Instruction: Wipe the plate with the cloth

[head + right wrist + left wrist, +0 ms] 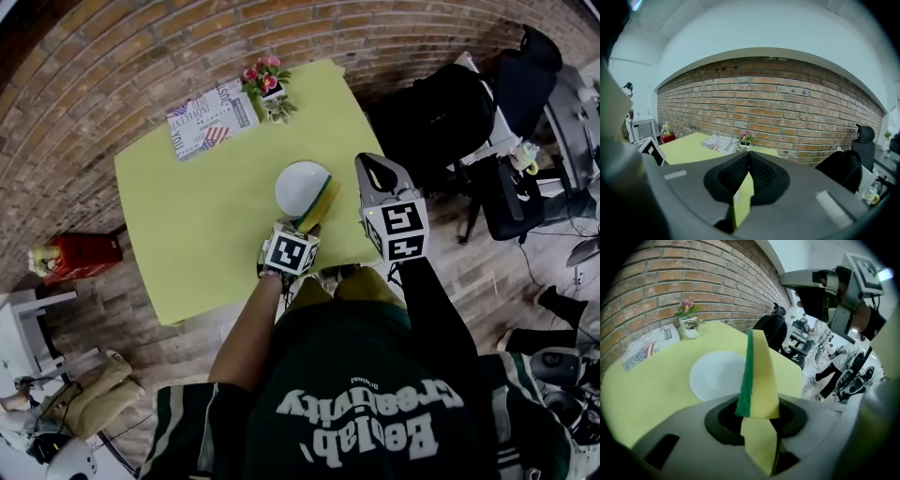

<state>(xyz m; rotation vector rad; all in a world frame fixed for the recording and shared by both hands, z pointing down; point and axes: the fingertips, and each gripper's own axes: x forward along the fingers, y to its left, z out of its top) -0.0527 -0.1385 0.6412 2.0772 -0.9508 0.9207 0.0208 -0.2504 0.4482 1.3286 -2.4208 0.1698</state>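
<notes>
A white plate [300,185] lies on the yellow-green table [187,216], near its front right edge. The wiping cloth is a yellow sponge with a green scouring face [320,205]. My left gripper [307,227] is shut on it, and its far end reaches over the plate's right rim. In the left gripper view the sponge [757,373] stands up from the jaws of the left gripper [754,417], with the plate [717,375] just beyond. My right gripper [374,166] hovers at the table's right edge beside the plate. The right gripper [748,158] is shut with nothing in it.
A flag-print box [212,120] and a small flower pot [269,86] stand at the table's far edge. Black office chairs and a bag [441,112] crowd the right side. A red object [82,253] sits on the floor at left. A brick wall backs the table.
</notes>
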